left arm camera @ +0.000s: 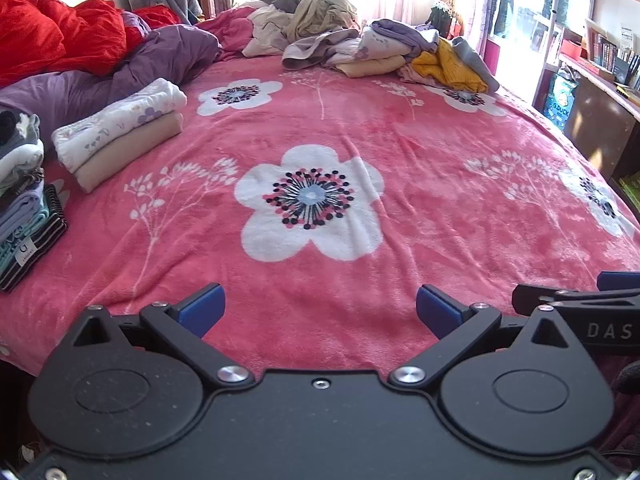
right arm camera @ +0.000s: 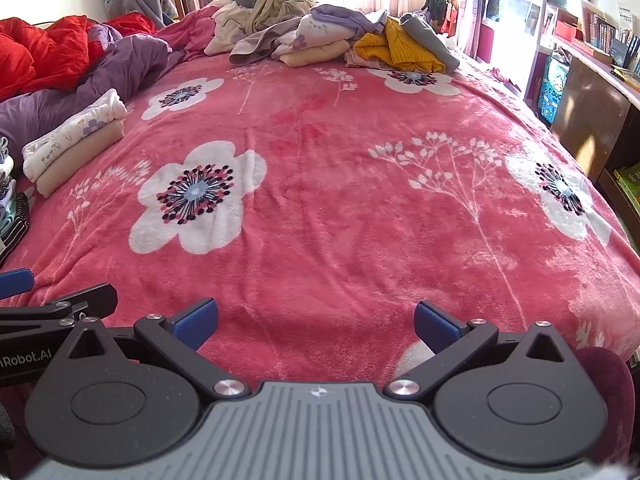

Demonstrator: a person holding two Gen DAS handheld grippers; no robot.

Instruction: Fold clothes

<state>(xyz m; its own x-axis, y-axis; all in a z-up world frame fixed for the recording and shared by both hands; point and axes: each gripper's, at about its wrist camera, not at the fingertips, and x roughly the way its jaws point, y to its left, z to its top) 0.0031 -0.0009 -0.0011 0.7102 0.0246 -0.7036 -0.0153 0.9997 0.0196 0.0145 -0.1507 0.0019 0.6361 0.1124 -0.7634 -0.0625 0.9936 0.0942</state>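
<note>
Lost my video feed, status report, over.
Left gripper open, empty. Right gripper open, empty. Unfolded clothes pile at far end of bed; folded stack left. Nothing in the way.

Readable text, few items. "DAS" in pale capitals on the black body of the right gripper, seen at the right edge of the left wrist view; rest of the word cut off. "Robot.AI" on the black side of the left gripper, at the left edge of the right wrist view. "DUCK" on a blue bag standing by the shelf. Small white garment tag on the striped folded item: print too small to read.
</note>
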